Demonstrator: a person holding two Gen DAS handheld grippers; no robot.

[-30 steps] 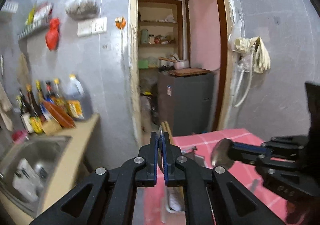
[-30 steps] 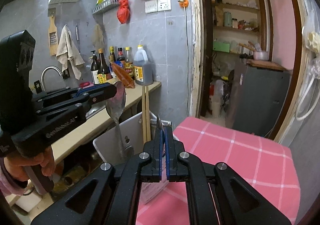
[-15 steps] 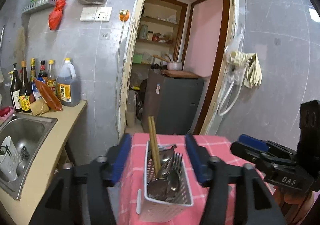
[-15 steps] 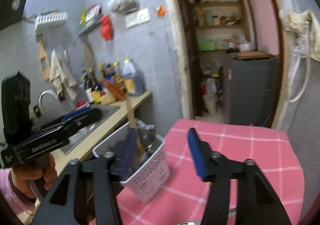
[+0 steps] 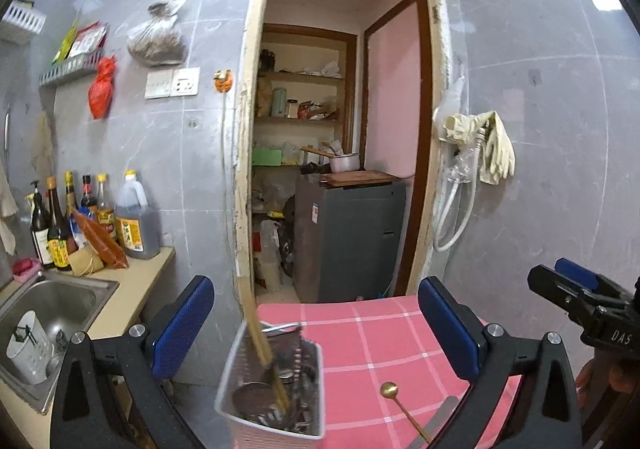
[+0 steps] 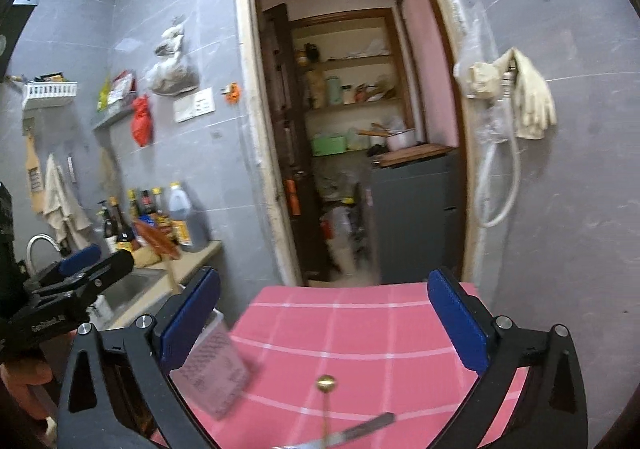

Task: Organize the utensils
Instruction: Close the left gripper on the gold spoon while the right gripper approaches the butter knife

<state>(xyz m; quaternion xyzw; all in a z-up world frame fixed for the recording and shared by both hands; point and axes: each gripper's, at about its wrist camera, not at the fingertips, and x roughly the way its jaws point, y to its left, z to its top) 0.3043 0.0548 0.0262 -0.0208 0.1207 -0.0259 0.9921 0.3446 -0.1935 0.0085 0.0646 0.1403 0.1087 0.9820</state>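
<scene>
Utensils [image 5: 276,393] fill the basket [image 5: 240,429] only in the left view; both jaws have just opened, empty.

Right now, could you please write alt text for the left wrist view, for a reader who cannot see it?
The open left gripper frames a white utensil basket holding chopsticks and cutlery at the edge of a pink checked tablecloth. A gold spoon lies loose beside it; a sink sits left.

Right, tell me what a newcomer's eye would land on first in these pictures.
The pink checked tablecloth fills the foreground. At its left edge stands a white utensil basket, crammed with cutlery and wooden chopsticks. A small gold spoon lies loose on the cloth to its right, and both the left gripper and right gripper gape open, empty.
</scene>
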